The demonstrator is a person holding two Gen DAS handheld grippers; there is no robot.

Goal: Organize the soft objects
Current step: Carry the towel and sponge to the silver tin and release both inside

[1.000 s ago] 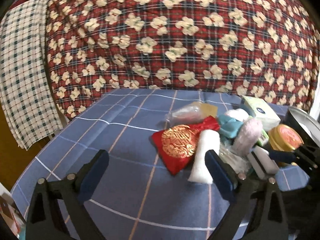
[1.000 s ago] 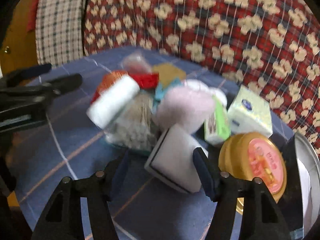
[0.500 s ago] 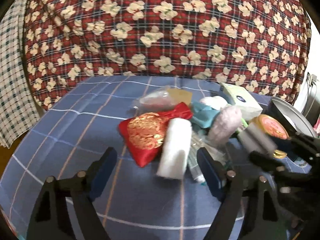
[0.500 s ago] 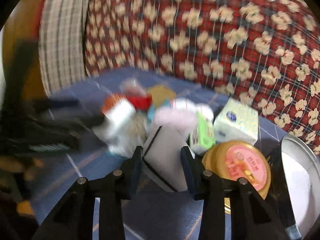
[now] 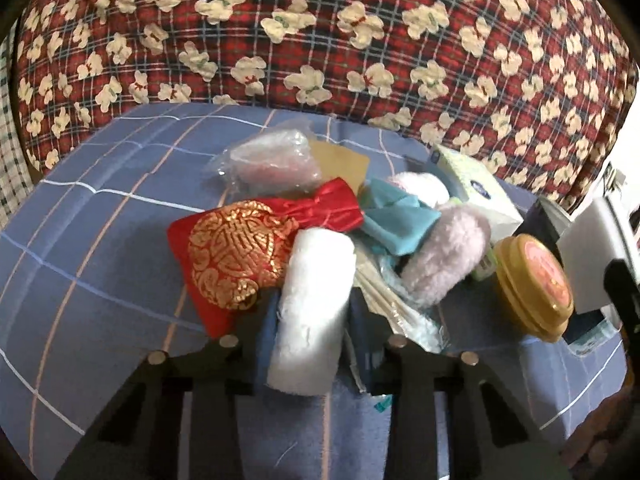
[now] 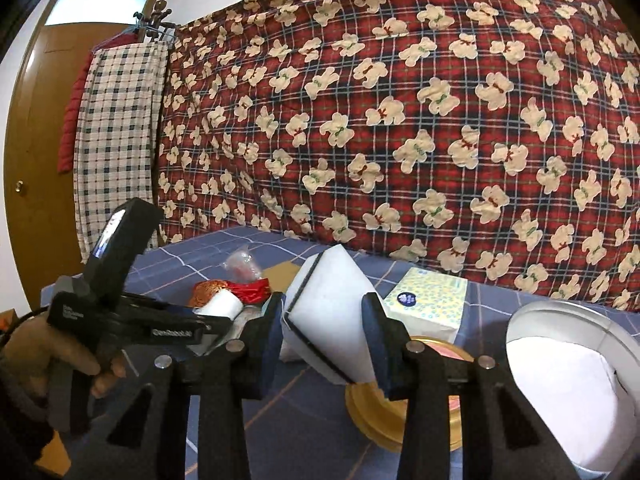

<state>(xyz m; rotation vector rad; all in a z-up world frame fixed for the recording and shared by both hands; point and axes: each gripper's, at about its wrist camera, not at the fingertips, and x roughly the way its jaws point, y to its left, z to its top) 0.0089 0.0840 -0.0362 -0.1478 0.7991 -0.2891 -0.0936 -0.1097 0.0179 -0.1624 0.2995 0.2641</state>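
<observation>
1. Looking along my left claw (image 5: 310,332), I have it clenched on the white towel roll (image 5: 314,300), which lies on the tabletop (image 5: 100,240) against the red pouch (image 5: 240,256); lifting could drag that pouch along.
2. My right claw (image 6: 322,344) grips the white sponge block (image 6: 328,316) aloft, near the round tin (image 6: 580,380); squeezed foam may spring free.

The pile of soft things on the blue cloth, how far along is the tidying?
Early on. Nothing clearly looks put away yet. In hand: the right tongs grip a white sponge block, lifted off the pile; the left tongs have closed around a white rolled towel. Left: the red pouch, teal cloth and pink puff remain heaped.
</observation>
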